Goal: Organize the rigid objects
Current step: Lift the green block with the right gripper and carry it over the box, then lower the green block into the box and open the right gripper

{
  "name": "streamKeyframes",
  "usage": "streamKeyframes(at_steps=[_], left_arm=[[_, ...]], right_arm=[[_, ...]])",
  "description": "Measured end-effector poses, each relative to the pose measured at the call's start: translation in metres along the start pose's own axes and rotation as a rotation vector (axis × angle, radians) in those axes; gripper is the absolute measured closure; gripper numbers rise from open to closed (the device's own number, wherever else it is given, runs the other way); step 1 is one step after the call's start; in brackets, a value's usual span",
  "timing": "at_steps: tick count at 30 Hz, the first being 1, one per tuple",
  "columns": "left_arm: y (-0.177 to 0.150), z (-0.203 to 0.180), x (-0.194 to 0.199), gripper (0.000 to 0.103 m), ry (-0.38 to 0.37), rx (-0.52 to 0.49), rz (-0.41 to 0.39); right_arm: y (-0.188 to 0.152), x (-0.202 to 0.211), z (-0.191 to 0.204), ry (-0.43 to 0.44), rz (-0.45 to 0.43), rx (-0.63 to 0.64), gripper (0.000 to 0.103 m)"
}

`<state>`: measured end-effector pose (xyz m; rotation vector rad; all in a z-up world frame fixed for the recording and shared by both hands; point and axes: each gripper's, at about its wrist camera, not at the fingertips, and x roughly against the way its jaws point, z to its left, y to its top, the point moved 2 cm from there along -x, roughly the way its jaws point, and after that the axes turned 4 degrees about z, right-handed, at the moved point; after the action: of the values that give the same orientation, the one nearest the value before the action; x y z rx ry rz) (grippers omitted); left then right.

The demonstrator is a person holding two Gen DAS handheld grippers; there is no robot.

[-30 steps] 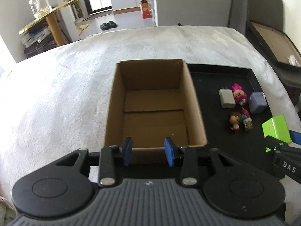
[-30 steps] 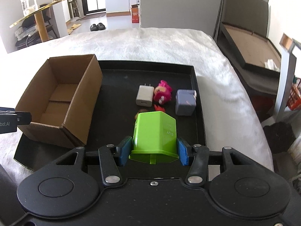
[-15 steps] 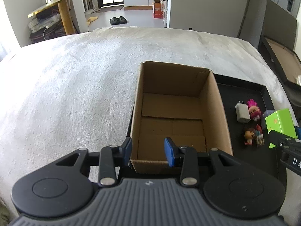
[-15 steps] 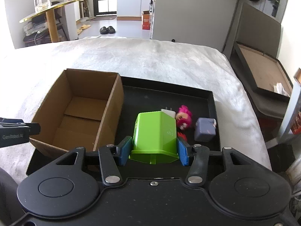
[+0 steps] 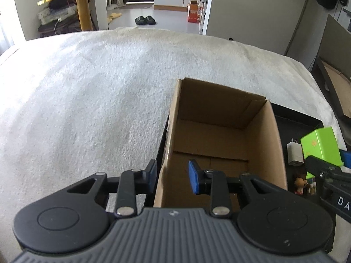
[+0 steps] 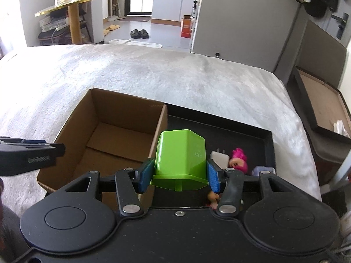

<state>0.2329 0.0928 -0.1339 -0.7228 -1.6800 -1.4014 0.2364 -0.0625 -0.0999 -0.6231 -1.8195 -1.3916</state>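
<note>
The left gripper (image 5: 172, 178) tilts steeply down and straddles the near-left wall of the cardboard box (image 5: 221, 144), one pad outside and one inside, its jaws closing with a gap still showing on either side of the cardboard. The right gripper (image 6: 179, 176), angled down likewise, is clamped on the green box (image 6: 181, 156) just right of the cardboard box's right wall, above the black tray (image 6: 230, 129). The cardboard box's interior is bare, and white bedding (image 5: 87, 92) spreads wide to its left.

The open brown cardboard box (image 6: 105, 140) is empty inside; its right wall (image 6: 156, 135) stands between its interior and the black tray (image 6: 241, 131).
</note>
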Motion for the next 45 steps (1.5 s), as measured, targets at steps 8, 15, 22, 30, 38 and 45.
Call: streamKeyframes(at_steps=[8,15,22,30,38,45], left_arm=[[0.001,0.009,-0.021,0.093,0.018,0.047,0.012],[-0.001,0.007,-0.021,0.093,0.049,0.058,-0.015],[0.0,0.008,-0.021,0.093,0.044,0.078,-0.01],[0.001,0.013,-0.023,0.092,0.036,0.113,-0.003],[0.006,0.017,-0.024,0.091,0.023,0.154,0.02],[0.005,0.012,-0.023,0.091,0.033,0.137,0.014]], right_arm=[[0.017,-0.016,0.027,0.057,-0.002,0.075,0.052],[0.025,-0.031,0.051,0.088,0.001,0.147,0.052],[0.033,-0.039,0.057,0.091,0.012,0.197,0.052],[0.043,-0.043,0.066,0.113,0.005,0.299,0.052],[0.055,-0.043,0.075,0.13,-0.037,0.387,0.05],[0.053,-0.04,0.062,0.104,-0.031,0.339,0.031]])
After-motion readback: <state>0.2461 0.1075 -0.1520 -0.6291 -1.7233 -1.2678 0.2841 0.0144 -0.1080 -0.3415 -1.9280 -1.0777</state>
